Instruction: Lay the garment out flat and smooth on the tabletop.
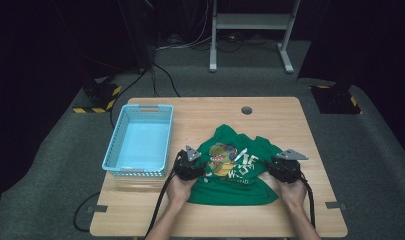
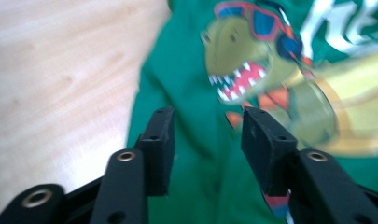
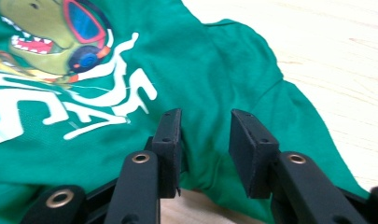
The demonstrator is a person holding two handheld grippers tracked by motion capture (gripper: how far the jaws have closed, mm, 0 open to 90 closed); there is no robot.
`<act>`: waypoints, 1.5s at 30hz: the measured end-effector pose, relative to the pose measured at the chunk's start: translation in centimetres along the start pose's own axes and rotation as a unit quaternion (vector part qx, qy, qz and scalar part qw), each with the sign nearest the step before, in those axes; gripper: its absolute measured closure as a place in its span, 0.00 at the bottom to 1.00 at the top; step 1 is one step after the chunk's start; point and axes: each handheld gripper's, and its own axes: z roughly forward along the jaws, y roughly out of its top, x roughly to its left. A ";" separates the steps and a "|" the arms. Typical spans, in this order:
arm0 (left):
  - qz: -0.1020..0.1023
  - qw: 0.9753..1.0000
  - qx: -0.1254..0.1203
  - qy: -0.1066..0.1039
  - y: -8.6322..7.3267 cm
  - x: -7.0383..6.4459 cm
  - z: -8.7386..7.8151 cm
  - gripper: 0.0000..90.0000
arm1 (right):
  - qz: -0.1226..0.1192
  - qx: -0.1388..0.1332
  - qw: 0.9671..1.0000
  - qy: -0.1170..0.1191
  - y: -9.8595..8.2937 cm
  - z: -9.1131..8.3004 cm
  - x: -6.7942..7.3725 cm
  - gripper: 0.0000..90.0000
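The green shirt point(image 1: 237, 170) lay crumpled on the wooden table point(image 1: 200, 115), just right of the blue basket point(image 1: 140, 142). It was judged soft, light and limp, best taken by a pinched fold at each side edge. A cartoon dinosaur in sunglasses point(image 2: 256, 56) and white lettering point(image 3: 107, 102) were printed across the front. The left gripper point(image 2: 207, 123) was held with jaws spread over the cloth; the right gripper point(image 3: 205, 128) likewise, nothing pinched yet
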 end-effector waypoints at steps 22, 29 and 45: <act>0.033 0.997 0.061 -0.025 -1.9 -0.2 0.1 0.98 | -0.014 0.040 0.999 0.009 -0.6 1.1 -1.2 0.92; 0.019 0.999 0.032 -0.027 0.6 -0.4 0.9 0.68 | -0.001 0.017 1.000 0.011 -0.1 0.5 -1.3 0.77; -0.037 0.998 0.051 -0.008 3.4 1.3 5.1 0.62 | 0.018 -0.012 1.000 -0.013 0.3 -0.2 -2.6 0.68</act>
